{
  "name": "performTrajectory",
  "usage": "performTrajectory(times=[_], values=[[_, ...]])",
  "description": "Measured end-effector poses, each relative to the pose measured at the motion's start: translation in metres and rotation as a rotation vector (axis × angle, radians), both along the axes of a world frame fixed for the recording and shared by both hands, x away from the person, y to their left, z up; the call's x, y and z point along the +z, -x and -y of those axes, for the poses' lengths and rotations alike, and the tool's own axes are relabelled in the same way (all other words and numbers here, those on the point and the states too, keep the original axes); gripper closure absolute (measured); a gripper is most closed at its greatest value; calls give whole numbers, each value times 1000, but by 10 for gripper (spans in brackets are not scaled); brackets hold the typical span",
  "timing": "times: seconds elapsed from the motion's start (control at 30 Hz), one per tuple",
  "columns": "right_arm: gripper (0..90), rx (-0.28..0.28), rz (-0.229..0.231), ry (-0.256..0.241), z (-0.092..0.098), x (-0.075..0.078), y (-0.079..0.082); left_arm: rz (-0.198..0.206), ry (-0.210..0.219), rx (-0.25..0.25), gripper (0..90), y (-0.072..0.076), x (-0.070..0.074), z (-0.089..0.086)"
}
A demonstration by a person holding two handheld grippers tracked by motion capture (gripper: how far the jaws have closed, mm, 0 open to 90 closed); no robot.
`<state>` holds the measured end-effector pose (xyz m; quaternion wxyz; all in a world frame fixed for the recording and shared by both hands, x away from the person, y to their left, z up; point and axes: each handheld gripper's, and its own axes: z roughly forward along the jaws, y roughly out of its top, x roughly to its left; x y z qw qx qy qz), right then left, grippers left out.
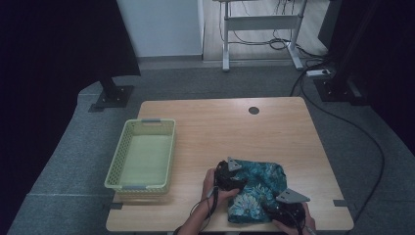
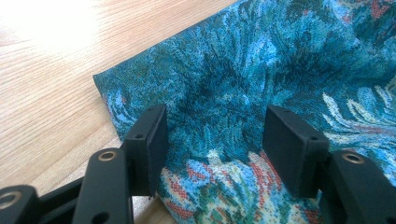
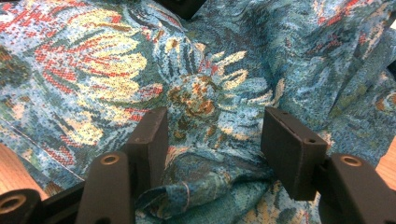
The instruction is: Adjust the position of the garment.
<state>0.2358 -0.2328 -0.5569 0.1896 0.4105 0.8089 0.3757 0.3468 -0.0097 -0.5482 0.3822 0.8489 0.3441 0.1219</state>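
**A:** High view: one teal floral cloth (image 1: 259, 188) lies bunched on the wooden counter (image 1: 220, 127), well to the right of the single yellow basket (image 1: 142, 154). The left gripper (image 1: 234, 178) sits at the cloth's near-left edge, the right gripper (image 1: 286, 210) at its near-right corner; the long axis appears to run left to right.

**B:** And the fingers?

**A:** Left gripper view: the fingers (image 2: 149, 140) stand wide apart, gripping nothing, with the cloth (image 2: 243, 84) lying directly between and ahead, its hem just beside the left finger.

**B:** The other hand?

**A:** Right gripper view: fingers (image 3: 292, 144) equally spread, empty, straddling a raised fold of the cloth (image 3: 201, 182). Both seem equally near; closing on fabric looks next.
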Motion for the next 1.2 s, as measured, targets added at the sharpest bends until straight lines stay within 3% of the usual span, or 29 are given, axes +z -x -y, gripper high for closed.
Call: performTrajectory(times=[0.23,0.3,0.4,0.5,0.73,1.2], values=[[412,-8,-8,7,1,1,1,-16,27,20,404,1,1,1],[409,-17,-14,7,0,3,1,-5,38,32,414,3,3,0],[408,-20,10,-9,1,6,4,0,69,34,407,6,7,-3],[409,-20,27,-38,3,12,8,11,67,26,398,10,14,-5],[406,-31,42,-42,6,17,16,30,98,39,394,14,28,-18],[402,-43,51,-43,7,20,19,9,139,72,384,12,29,-35]])
